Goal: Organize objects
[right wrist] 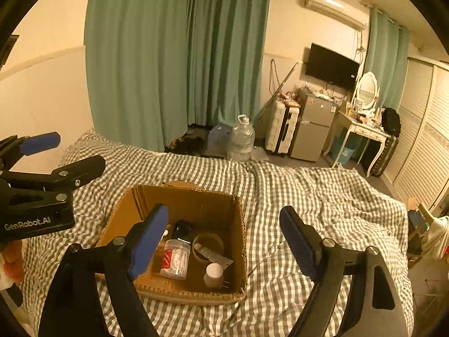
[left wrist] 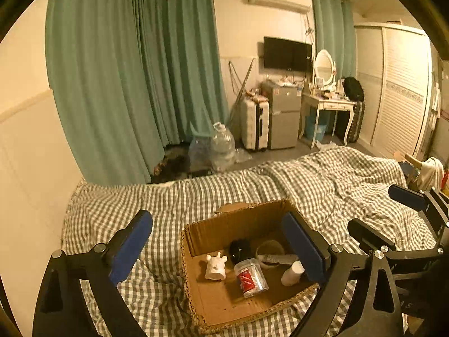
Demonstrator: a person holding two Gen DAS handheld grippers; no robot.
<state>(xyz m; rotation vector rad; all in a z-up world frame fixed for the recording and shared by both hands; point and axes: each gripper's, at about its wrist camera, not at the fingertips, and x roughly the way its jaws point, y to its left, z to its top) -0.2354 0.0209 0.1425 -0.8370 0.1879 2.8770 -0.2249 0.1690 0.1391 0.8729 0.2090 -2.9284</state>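
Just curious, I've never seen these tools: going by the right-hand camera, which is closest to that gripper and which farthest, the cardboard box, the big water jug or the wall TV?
1. Cardboard box, on the bed below.
2. Water jug, on the floor beyond the bed.
3. TV, on the far wall.

Green curtains [left wrist: 134, 70] hang behind a checked bedspread [left wrist: 322, 174]. A water jug [right wrist: 241, 137], a suitcase [right wrist: 282, 129] and a fridge [right wrist: 313, 126] stand along the far wall. A TV [left wrist: 286, 53] is mounted above the fridge, beside a dressing table [left wrist: 327, 104].
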